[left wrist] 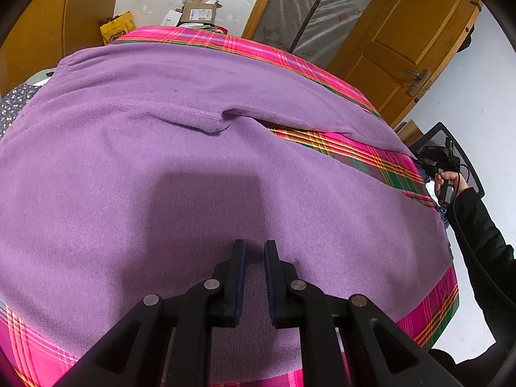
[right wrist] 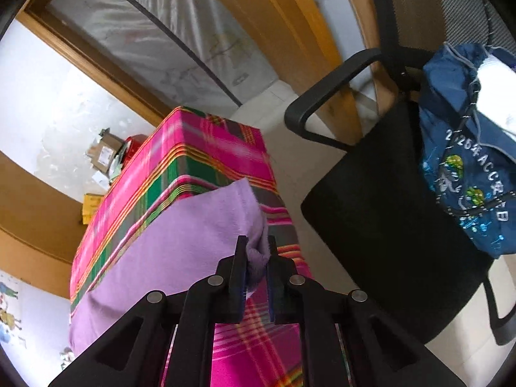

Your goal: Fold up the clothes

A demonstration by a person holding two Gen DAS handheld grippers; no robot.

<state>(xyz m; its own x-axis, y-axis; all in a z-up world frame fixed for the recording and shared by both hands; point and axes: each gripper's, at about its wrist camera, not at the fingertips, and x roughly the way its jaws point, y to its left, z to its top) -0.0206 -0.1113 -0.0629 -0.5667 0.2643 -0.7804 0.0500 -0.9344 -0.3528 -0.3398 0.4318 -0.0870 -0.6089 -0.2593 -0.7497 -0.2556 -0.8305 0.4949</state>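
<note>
Left wrist view: a purple fleece garment point(left wrist: 200, 148) lies spread flat over a pink plaid cover point(left wrist: 351, 148) on a raised surface, and that cover is my landmark. The left gripper point(left wrist: 254, 251) hangs just above the fleece near the cover's near edge; its jaws stand a narrow gap apart with nothing between them, only fleece showing below. At the cover's right edge a hand point(left wrist: 451, 183) in a black sleeve holds the other tool.

In the right wrist view, the right gripper point(right wrist: 257, 248) sits at the cover's point(right wrist: 206, 148) right side, jaws drawn close with a bunched corner of the purple garment point(right wrist: 180, 242) between them. Whether the pads actually pinch it, I cannot tell. Just beside the cover stands a black chair point(right wrist: 380, 213) carrying a blue bag point(right wrist: 467, 174).
</note>
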